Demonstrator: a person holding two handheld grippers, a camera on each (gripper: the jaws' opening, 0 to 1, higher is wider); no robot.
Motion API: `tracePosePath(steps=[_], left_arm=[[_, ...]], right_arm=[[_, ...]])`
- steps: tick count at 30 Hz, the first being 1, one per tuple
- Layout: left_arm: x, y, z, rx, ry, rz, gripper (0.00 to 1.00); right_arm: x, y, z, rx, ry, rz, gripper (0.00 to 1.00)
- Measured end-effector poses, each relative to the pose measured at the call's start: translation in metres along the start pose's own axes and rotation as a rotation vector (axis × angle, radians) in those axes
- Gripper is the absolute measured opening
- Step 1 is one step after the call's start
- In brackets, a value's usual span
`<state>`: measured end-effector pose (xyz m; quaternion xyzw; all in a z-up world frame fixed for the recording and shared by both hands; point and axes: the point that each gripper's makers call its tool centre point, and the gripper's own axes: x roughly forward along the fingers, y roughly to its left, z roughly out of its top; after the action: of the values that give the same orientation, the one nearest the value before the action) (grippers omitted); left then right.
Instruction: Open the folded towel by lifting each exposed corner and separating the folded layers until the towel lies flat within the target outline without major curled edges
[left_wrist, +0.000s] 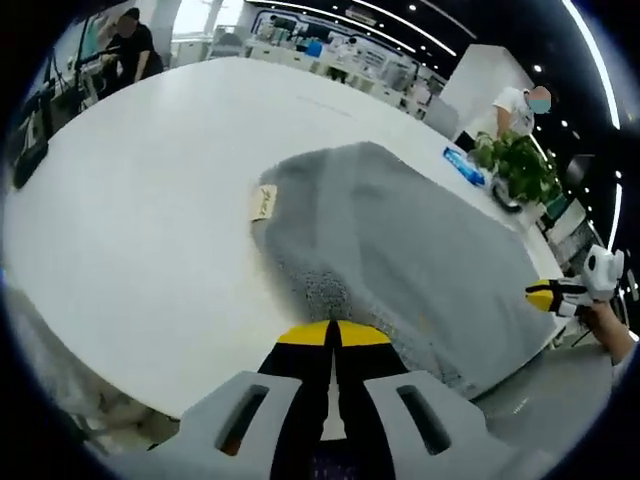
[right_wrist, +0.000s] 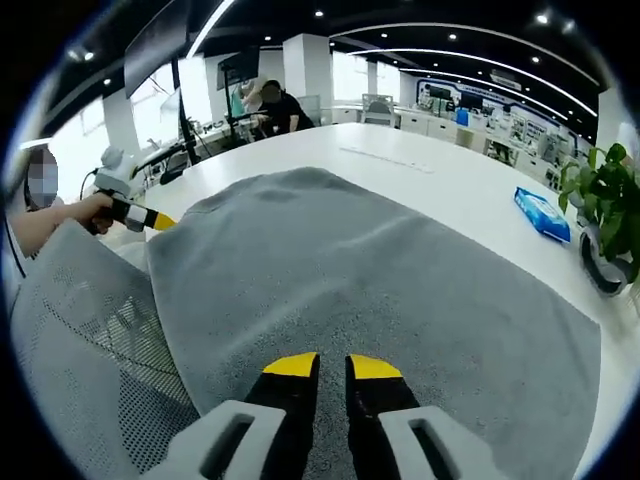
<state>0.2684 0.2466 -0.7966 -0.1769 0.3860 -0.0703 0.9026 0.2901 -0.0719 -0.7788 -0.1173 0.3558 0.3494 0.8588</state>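
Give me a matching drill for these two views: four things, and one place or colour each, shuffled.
1. towel
2. tag
3. potted plant
4. blue packet

A. cream, at a towel corner
B. green, at the table's edge
C. grey, spread across the white table
D. lying on the table near the plant

Pairs: 1-C, 2-A, 3-B, 4-D

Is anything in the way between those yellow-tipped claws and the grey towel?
Nothing visible is. The left gripper already sits at the grey towel edge, jaws nearly together, and the right gripper is right over the towel too.
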Motion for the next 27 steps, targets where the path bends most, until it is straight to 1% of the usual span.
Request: tracePosePath(steps=[2,4,5,6,7,8,9,10,11,12,13,14,17,18,20,23,24,25,26,27], left_arm=[[0.000,0.000,0.003,0.019,-0.002,0.007,0.00],[-0.003,0.003,0.003,0.029,0.012,0.029,0.00],[-0.005,0.006,0.004,0.035,0.006,0.044,0.00],[-0.007,0.007,0.004,0.033,-0.002,0.043,0.01],[-0.007,0.008,0.005,0.019,-0.011,0.040,0.04],[-0.006,0.008,0.004,-0.039,-0.024,0.033,0.10],[-0.006,0.006,0.002,-0.069,-0.018,0.013,0.13],[-0.004,0.007,-0.001,-0.103,-0.008,0.008,0.15],[-0.003,0.010,-0.003,-0.099,-0.002,0.019,0.17],[-0.005,0.010,-0.001,-0.092,-0.019,0.017,0.17],[-0.005,0.011,-0.001,-0.098,-0.018,0.018,0.17],[-0.003,0.009,-0.001,-0.111,-0.017,0.004,0.16],[0.002,0.003,-0.002,-0.130,-0.008,-0.034,0.09],[0.003,0.002,-0.002,-0.125,-0.011,-0.034,0.05],[0.003,0.000,0.002,-0.115,-0.014,-0.036,0.03],[-0.003,-0.002,0.014,-0.062,-0.033,-0.029,0.02],[-0.004,-0.003,0.016,-0.059,-0.034,-0.030,0.02],[-0.007,-0.004,0.024,-0.042,-0.046,-0.032,0.02],[-0.008,-0.005,0.026,-0.036,-0.051,-0.032,0.02],[-0.011,-0.008,0.035,-0.017,-0.060,-0.038,0.02]], right_arm=[[0.000,-0.001,-0.001,0.000,0.000,-0.004,0.07],[-0.001,-0.002,-0.001,0.003,0.001,-0.007,0.07],[-0.001,-0.003,-0.002,0.007,-0.001,-0.008,0.07],[-0.001,-0.003,-0.002,0.011,-0.002,-0.009,0.07],[-0.001,-0.004,-0.002,0.012,-0.002,-0.010,0.07],[-0.001,-0.004,-0.002,0.013,-0.003,-0.011,0.07],[-0.001,-0.004,-0.002,0.016,-0.003,-0.009,0.07],[-0.001,-0.004,-0.002,0.017,-0.004,-0.009,0.07],[0.000,-0.004,-0.002,0.015,-0.004,-0.008,0.07],[0.000,-0.004,-0.002,0.014,-0.003,-0.007,0.07],[0.000,-0.004,-0.002,0.017,-0.001,-0.005,0.07],[0.001,-0.003,-0.002,0.022,-0.002,-0.004,0.07],[0.001,-0.002,-0.003,0.029,0.000,0.001,0.05],[0.000,-0.002,-0.003,0.029,0.001,0.002,0.05],[0.000,-0.002,-0.003,0.029,0.001,0.001,0.05],[-0.001,-0.005,-0.004,0.040,-0.002,-0.004,0.05],[-0.002,-0.006,-0.004,0.042,-0.003,-0.006,0.05],[-0.001,-0.007,-0.004,0.047,-0.003,-0.008,0.05],[-0.001,-0.007,-0.004,0.048,-0.003,-0.008,0.05],[-0.001,-0.008,-0.004,0.051,-0.004,-0.010,0.05]])
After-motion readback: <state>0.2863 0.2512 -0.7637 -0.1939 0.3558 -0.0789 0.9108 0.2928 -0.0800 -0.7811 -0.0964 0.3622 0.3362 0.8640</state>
